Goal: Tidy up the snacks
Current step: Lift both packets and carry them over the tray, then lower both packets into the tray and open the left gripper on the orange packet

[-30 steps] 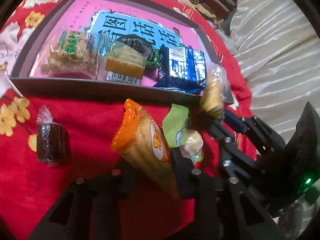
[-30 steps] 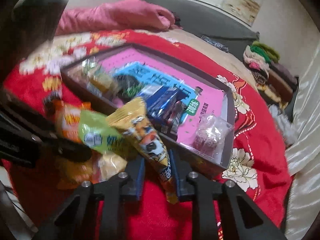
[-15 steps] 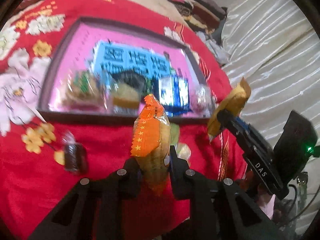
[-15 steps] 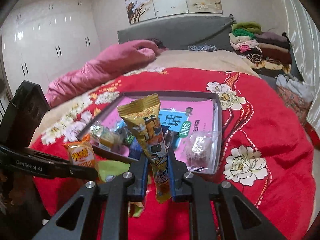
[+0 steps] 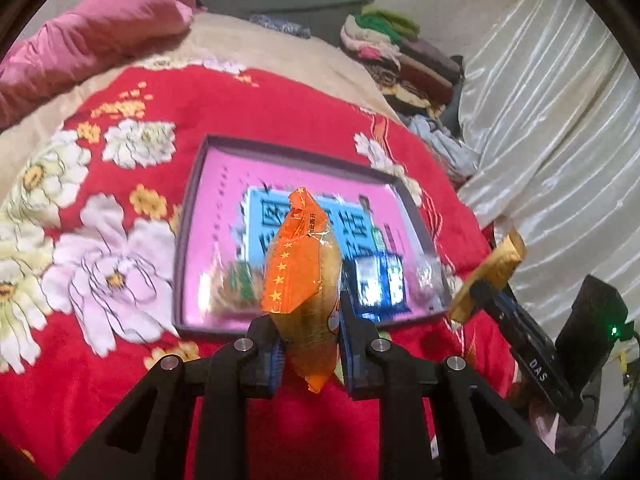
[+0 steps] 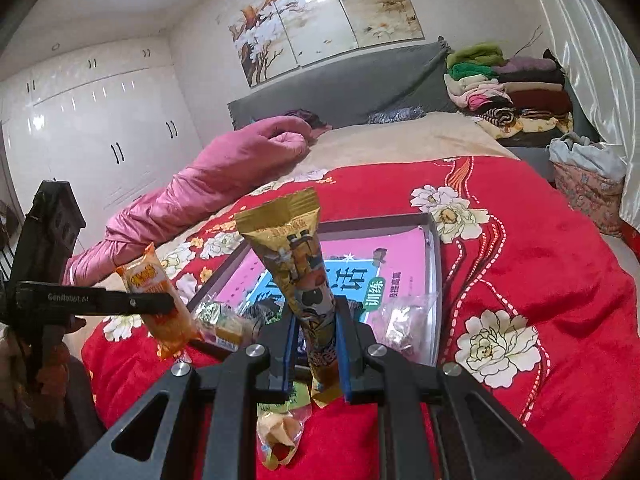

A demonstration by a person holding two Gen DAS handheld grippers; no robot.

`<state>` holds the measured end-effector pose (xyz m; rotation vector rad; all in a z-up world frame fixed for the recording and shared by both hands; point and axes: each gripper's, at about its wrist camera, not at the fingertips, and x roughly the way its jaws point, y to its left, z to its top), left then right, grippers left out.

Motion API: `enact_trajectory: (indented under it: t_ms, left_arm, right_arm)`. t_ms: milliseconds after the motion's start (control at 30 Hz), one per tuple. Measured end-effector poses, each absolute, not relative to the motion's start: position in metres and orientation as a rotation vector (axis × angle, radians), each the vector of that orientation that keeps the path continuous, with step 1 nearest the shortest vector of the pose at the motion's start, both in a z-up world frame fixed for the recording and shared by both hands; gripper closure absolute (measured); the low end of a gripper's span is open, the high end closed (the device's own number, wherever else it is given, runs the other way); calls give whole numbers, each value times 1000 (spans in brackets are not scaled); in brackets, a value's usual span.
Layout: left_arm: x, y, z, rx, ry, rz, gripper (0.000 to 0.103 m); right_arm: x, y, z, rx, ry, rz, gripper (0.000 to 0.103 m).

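- Snacks first: my left gripper [image 5: 308, 344] is clamped on the orange packet [image 5: 302, 280], my right gripper [image 6: 316, 344] on the gold wrapper [image 6: 298, 276], both held above the box [image 5: 192, 208] at 12 o'clock.
- I judge both light, crinkly and slippery, with crushable contents; I would grip low, near the sealed end.
- Orange packet shows stars; gold wrapper shows cartoon print.

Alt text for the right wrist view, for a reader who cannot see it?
The right claw grips a gold snack packet upright above a pink-lined tray on a red floral blanket. At left, the left claw holds an orange snack packet.
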<state>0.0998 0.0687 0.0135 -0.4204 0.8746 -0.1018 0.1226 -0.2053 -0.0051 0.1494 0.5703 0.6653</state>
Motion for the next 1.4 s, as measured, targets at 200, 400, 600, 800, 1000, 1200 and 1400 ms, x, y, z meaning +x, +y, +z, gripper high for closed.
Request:
enact_trajectory:
  t_ms: [200, 400, 600, 800, 1000, 1200, 1400]
  left_arm:
    - [113, 86, 12, -482, 847, -80, 80]
    - [127, 92, 5, -500, 845, -58, 80]
    - [134, 83, -3, -439, 868, -25, 80]
    - [138, 79, -7, -408, 869, -22, 80]
    - [141, 78, -11, -406, 875, -22, 80]
    - [143, 78, -18, -401, 886, -24, 80]
    - [145, 78, -21, -399, 888, -31, 80]
  right_arm:
    - [129, -204, -7, 169, 579, 651, 85]
    - [135, -204, -7, 179, 577, 628, 85]
    - [144, -200, -12, 179, 606, 614, 85]
    - [147, -195, -16, 163, 623, 608, 85]
    - [151, -191, -20, 156, 640, 602, 85]
    - [155, -185, -23, 138, 654, 601, 85]
    - [159, -179, -28, 110, 677, 583, 85]
